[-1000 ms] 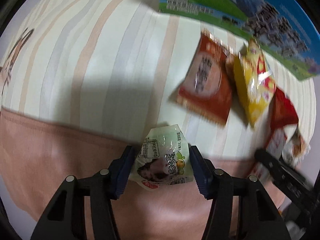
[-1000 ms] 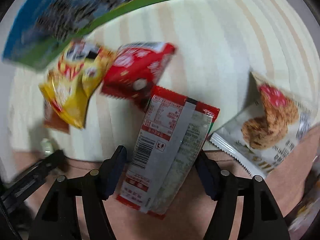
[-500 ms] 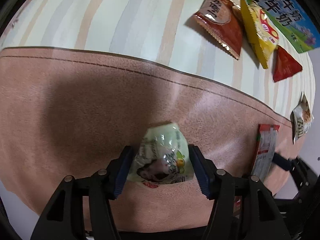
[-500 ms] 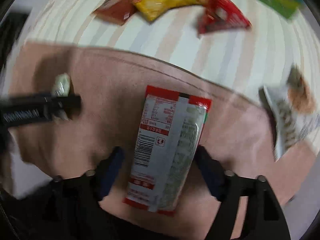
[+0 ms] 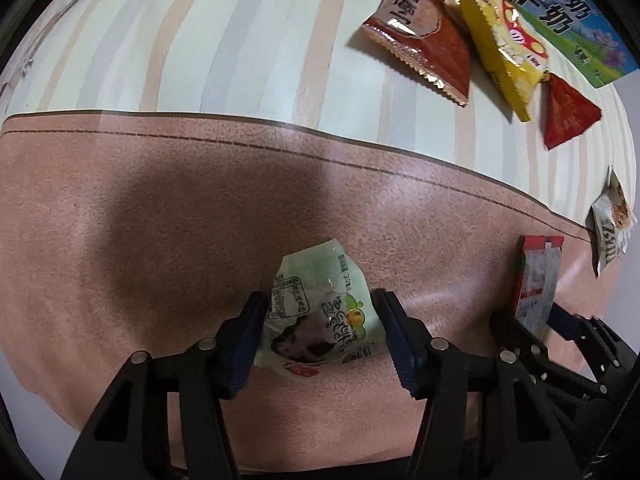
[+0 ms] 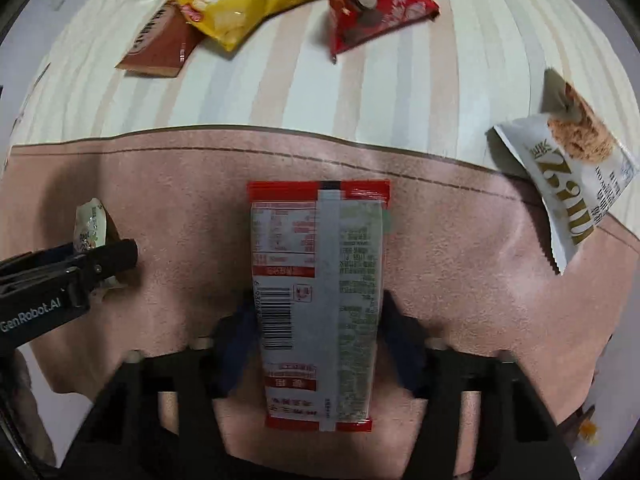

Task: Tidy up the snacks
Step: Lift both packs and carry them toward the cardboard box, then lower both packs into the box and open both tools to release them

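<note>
Below me the pink mat point(image 6: 460, 240) covers the near part of the striped tablecloth point(image 6: 320, 92), with a green milk carton point(image 5: 560, 12) at its far edge. My right gripper point(image 6: 320, 320), jaws just narrowed, clamps the long red-ended packet point(image 6: 320, 280) barcode side up, long axis running straight away from me. My left gripper point(image 5: 320, 328), also just tightened, pinches the small pale green pouch point(image 5: 320, 312); "GenRobot.AI" reads on its arm.
</note>
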{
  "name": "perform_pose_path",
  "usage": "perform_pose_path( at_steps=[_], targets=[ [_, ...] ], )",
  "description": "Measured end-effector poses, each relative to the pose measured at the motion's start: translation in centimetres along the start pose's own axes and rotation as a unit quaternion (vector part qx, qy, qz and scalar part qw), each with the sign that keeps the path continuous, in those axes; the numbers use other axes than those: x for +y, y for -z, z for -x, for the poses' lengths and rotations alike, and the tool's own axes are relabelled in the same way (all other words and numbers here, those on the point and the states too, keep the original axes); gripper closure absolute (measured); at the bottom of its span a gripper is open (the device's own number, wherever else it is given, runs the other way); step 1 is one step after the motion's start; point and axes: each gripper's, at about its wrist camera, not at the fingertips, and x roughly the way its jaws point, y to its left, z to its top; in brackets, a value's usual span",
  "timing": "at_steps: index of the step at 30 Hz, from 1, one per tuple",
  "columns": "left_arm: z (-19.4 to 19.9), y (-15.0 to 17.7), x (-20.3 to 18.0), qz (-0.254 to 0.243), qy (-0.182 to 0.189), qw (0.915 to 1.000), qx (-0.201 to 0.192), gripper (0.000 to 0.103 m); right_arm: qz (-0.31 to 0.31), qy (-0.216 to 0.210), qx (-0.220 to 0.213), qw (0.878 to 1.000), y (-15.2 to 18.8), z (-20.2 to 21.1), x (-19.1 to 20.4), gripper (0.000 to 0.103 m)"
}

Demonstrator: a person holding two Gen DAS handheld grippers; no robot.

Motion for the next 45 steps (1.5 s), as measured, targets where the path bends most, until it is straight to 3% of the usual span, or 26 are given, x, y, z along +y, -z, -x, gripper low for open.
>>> perform_pose_path(
  at_steps=[4, 7, 16, 22, 29, 35, 40, 45],
  targets=[
    [1.1, 1.0, -0.2, 0.009, 0.012, 0.9999, 0.001, 0.048, -0.006, -0.016, -0.013, 1.0, 1.0, 1.2, 0.3, 0.056],
    [2.4, 1.7, 0.3, 0.007, 0.019, 0.9998, -0.003, 0.048, -0.016, -0.037, -0.02, 0.999, 0.5, 3.0, -2.2, 0.056],
    [11.0, -0.2, -2.0, -0.015, 0.072, 0.996, -0.05, 0.048, -0.025, -0.1, -0.092, 0.99, -0.4, 11.1, -3.9, 0.057],
    [19.0, -6.7, -5.0, -0.041, 0.13, 0.9847, -0.109, 0.048, -0.028, -0.138, -0.161, 0.977, -4.3, 19.1, -5.7, 0.057],
    [23.9, -15.0, -7.4, -0.076, 0.122, 0.9764, -0.161, 0.048, -0.036, -0.115, -0.223, 0.967, -14.2, 25.0, -7.7, 0.057],
    [23.0, -22.2, -8.4, -0.078, 0.107, 0.9825, -0.131, 0.048, -0.053, -0.077, -0.233, 0.968, -22.7, 26.9, -10.9, 0.057],
    [18.8, -27.5, -9.2, -0.073, 0.091, 0.9887, -0.094, 0.048, -0.063, -0.053, -0.197, 0.977, -27.9, 24.2, -12.6, 0.057],
    [15.3, -30.1, -9.2, -0.065, 0.084, 0.9933, -0.046, 0.048, -0.062, -0.031, -0.161, 0.984, -32.3, 19.9, -13.2, 0.057]
  ],
)
